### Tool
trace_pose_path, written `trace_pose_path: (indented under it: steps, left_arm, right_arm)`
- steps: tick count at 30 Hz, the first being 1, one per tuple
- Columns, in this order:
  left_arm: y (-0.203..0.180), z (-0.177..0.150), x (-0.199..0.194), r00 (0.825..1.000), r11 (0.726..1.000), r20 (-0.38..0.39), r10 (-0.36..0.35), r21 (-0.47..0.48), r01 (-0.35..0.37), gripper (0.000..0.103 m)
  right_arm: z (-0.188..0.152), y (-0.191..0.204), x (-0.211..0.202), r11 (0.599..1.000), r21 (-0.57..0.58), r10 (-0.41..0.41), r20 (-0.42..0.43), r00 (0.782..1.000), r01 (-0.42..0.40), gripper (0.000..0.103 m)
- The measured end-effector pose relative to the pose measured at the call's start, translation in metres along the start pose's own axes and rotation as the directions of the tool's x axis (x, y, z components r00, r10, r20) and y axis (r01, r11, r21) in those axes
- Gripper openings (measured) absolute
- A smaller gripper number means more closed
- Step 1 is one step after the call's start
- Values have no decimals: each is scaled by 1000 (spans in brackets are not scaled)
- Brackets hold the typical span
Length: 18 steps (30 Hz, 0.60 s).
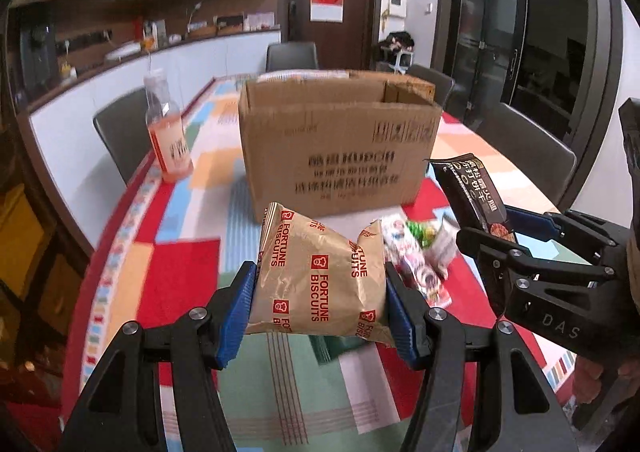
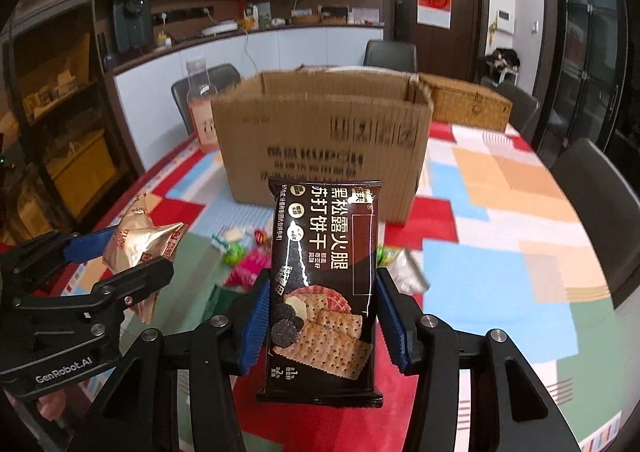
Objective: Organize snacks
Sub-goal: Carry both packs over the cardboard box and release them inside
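**Mei:** So, left to right. On the far left stands the pink drink bottle (image 1: 167, 131), near the carton's left side but not touching it. Keep clear of it.

**Tao:** And the left gripper (image 1: 320, 302)?

**Mei:** Its jaws are clenched on the gold Fortune Biscuits bag (image 1: 320, 276), one blue pad on each side, and the bag is held up off the patchwork tablecloth (image 1: 184, 268). The film is puffy and crinkled, so I'd judge that it could slip if the squeeze loosens.

**Tao:** Ahead of it is the cardboard box (image 1: 340, 147), top flaps open. That's where the snacks go, I take it.

**Mei:** Most likely. Lift the bag above the near wall before moving forward, or the bottom corner may catch on the rim. Let go only once it's over the opening.

**Tao:** Between the grippers there's a small heap of loose sweets (image 1: 420, 252) on the cloth, in front of the box.

**Mei:** Those are left for later. Now the right gripper (image 2: 320, 316): its jaws grasp the black soda cracker packet (image 2: 324, 284) by its long edges, packet upright, also in the air and short of the box.

**Tao:** Both at once, then?

**Mei:** I'd send one in first. The two grippers sit near each other, and the opening is shared. The crackers are brittle, so lower that packet rather than drop it. Whether anything already lies inside the box, I can't tell.
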<state>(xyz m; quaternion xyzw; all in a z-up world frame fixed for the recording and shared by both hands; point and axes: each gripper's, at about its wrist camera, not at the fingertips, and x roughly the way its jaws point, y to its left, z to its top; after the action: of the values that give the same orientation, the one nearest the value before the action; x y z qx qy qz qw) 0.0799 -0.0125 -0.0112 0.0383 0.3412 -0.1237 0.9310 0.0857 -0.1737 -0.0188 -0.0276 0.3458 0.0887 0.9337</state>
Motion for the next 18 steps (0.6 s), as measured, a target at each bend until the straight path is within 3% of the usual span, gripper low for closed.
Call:
trace_pose_path:
  steps: [10, 18]
  left_arm:
    - [-3, 51, -9, 990, 999, 137, 25, 42, -31, 60]
    - [1, 89, 2, 984, 998, 174, 26, 44, -35, 60]
  right_arm:
    - [38, -15, -13, 1000, 11, 15, 97, 995, -16, 50]
    - [75, -27, -8, 999, 28, 32, 152, 988, -37, 50]
